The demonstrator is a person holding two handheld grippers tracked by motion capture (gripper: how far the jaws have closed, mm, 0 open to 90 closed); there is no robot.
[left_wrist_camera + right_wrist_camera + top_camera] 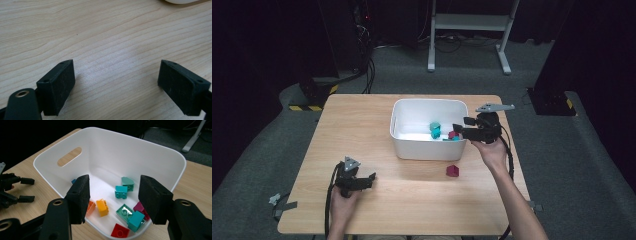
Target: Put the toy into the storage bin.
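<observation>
Light wooden table point(377, 107) with rounded corners, standing on grey carpet point(562, 165). Directly on it: white plastic bin point(428, 148) with a handle slot, set toward the far middle; single dark red brick point(453, 171) just beside the bin's near right corner, apart from its wall. Near left part bare wood grain.

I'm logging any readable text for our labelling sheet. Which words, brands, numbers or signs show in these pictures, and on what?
None can be read.
White bin: plain walls, no label.
Toy bricks inside it: studs too small to show any lettering.
Dark red brick on the table: no marking visible.
Yellow-and-black striped edging on the floor: a hazard pattern, no words.
</observation>
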